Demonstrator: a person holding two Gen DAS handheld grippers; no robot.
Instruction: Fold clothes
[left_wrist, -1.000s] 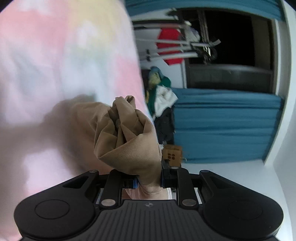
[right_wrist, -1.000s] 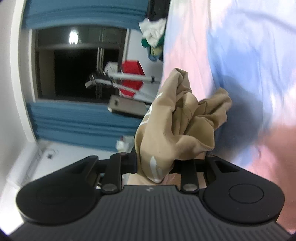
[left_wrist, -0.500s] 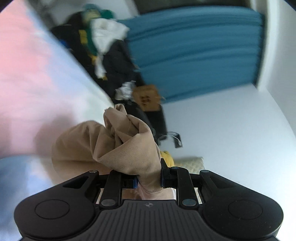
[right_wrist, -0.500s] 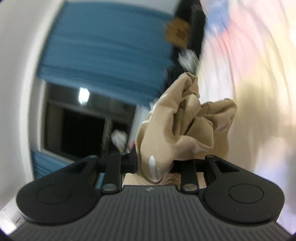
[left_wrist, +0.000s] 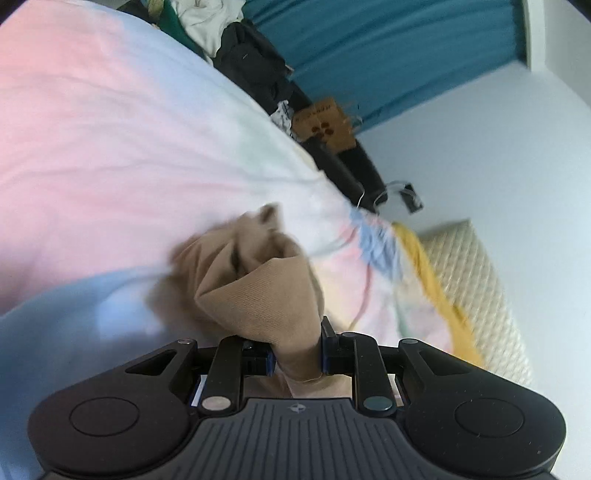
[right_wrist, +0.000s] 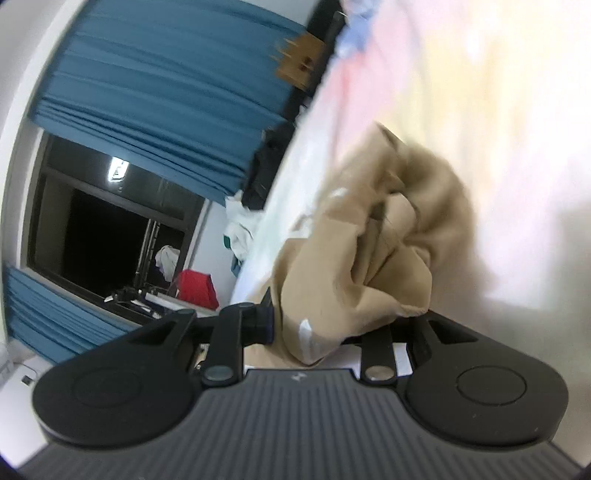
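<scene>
Left gripper (left_wrist: 297, 356) clenched on bunched tan garment (left_wrist: 255, 284); right gripper (right_wrist: 314, 332) likewise grasping it, above pastel bedsheet (left_wrist: 110, 147). Containers: cardboard box (left_wrist: 325, 127), contents unseen.

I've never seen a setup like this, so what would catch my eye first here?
Probably the bunched tan garment, clamped in the left gripper and in the right gripper too. Behind it spreads a pastel pink-and-blue bedsheet, with teal curtains beside a dark window.

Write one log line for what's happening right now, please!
left hand-held gripper: shut on tan garment | right hand-held gripper: shut on tan garment | garment: bunched over pastel bedsheet | fold: not yet done
</scene>
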